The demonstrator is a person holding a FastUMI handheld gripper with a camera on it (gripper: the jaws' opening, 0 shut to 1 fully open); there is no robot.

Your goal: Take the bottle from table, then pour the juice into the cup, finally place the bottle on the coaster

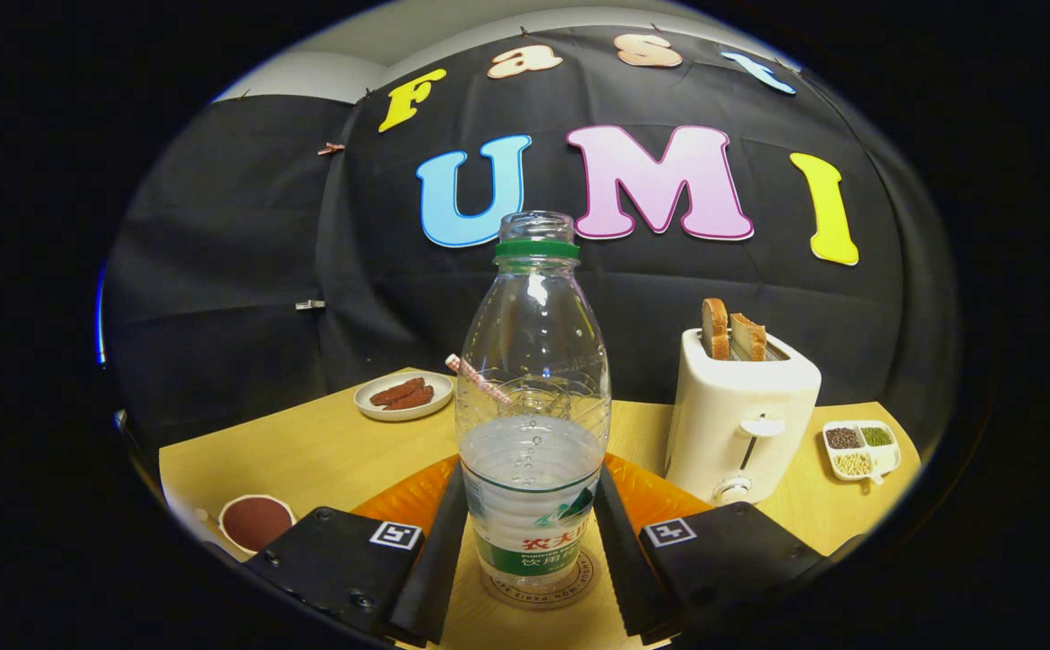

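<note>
Bottle (532, 433) stands upright on the coaster (538, 585), dead centre between the fingers (439, 551). Gripper (532, 560) sits snug against both sides; looks ready to let go

bottle (532, 424) upright between 2 fingers (434, 551), standing on coaster (538, 591); fingers close at its sides, contact not clear. toaster (741, 415) with 2 bread slices (732, 329) near, ahead and right: blocks that side. small dish (860, 449) beyond toaster at table edge. plate (403, 395) ahead left, well apart. cup (255, 522) just left of left finger. bare table (308, 451) between cup and plate: open lane. orange mat (660, 496) behind bottle, flat.
</note>
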